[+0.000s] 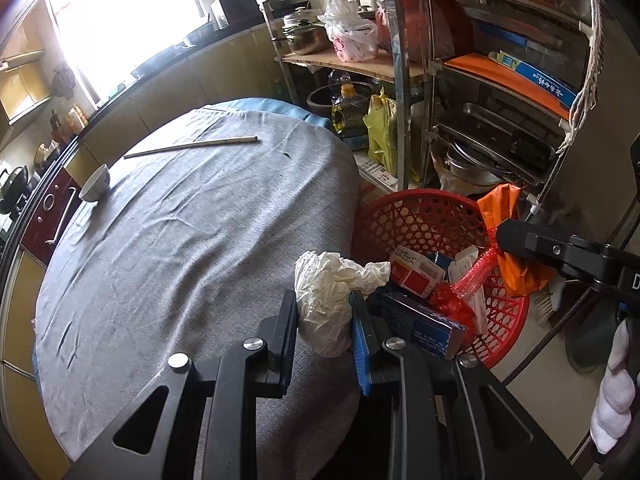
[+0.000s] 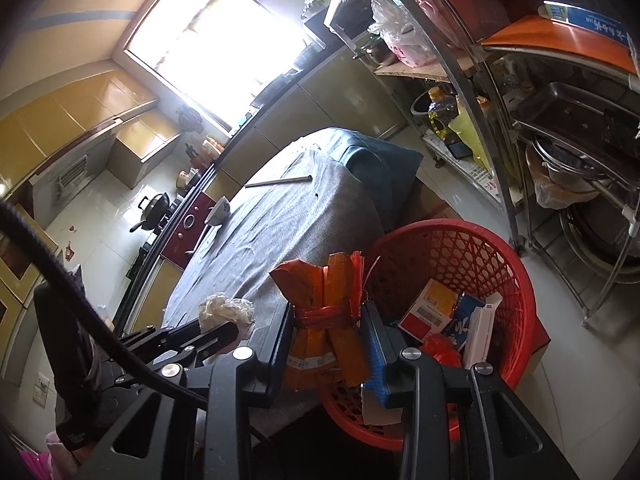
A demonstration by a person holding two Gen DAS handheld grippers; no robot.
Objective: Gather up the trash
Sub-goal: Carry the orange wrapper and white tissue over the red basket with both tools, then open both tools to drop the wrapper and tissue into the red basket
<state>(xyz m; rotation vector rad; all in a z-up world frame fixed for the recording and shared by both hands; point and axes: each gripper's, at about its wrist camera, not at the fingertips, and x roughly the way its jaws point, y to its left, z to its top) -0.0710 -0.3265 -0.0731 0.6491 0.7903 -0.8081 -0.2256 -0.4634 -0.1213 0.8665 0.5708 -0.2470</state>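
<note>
My left gripper (image 1: 324,316) is shut on a crumpled white plastic glove (image 1: 328,292), held over the near edge of the grey-clothed table (image 1: 180,240), beside the red basket (image 1: 420,216). The same glove (image 2: 226,310) and left gripper (image 2: 224,330) show in the right wrist view. My right gripper (image 2: 328,320) is shut on an orange wrapper bundle (image 2: 328,300) tied with red string, at the basket's (image 2: 460,248) left rim. In the left wrist view that bundle (image 1: 508,240) hangs over the basket's far side, pinched by the right gripper (image 1: 500,236). The basket holds boxes (image 1: 416,272) and red packaging.
A white bowl (image 1: 96,184) and a pair of chopsticks (image 1: 192,146) lie on the far part of the table. A metal rack (image 1: 432,80) with pots, bags and trays stands right of the basket. Kitchen counter and stove (image 2: 154,208) run along the left.
</note>
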